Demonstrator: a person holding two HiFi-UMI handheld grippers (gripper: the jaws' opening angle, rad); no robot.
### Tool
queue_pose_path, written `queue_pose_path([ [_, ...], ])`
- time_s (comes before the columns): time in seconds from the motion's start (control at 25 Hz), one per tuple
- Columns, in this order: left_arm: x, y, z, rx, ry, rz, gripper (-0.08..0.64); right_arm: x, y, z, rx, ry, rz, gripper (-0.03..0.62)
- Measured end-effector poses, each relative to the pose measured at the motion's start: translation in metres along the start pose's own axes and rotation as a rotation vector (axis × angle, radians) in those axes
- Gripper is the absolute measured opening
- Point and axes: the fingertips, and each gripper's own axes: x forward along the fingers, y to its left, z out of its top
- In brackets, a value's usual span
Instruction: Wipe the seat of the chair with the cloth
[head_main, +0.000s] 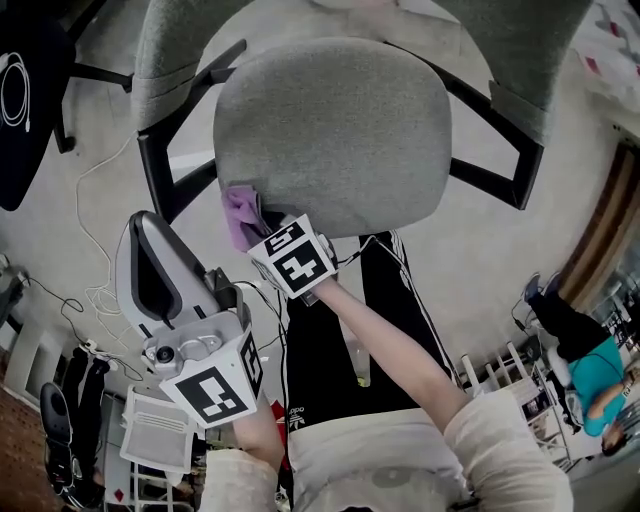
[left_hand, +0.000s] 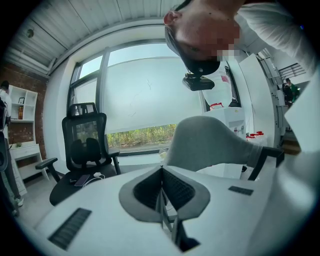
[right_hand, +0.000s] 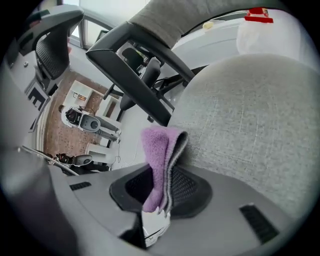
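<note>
Right gripper view: cloth (right_hand: 161, 165) pinched between jaws, against seat (right_hand: 250, 115)

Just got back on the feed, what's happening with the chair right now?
A person is working with a gripper in each hand. The right gripper is shut on a folded purple cloth, held at the near edge of the grey chair seat, toward the person's left. Whether the cloth presses on the fabric is hard to tell. The left gripper is away from the chair, its fingers together with nothing between them.
</note>
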Motion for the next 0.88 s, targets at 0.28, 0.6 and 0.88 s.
queue_pose_path([
  [0.28, 0.003, -0.007, 0.003, -0.006, 0.000, -0.014, 0.012, -0.024, -0.023, -0.016, 0.026, 0.000, -0.050, 0.087],
  [0.6, 0.013, -0.029, 0.007, -0.001, 0.002, -0.053, 0.012, -0.077, -0.075, -0.046, 0.042, 0.022, -0.119, 0.086],
  [0.88, 0.021, -0.051, 0.013, 0.011, 0.000, -0.091, 0.012, -0.131, -0.128, -0.072, 0.071, 0.026, -0.230, 0.086],
])
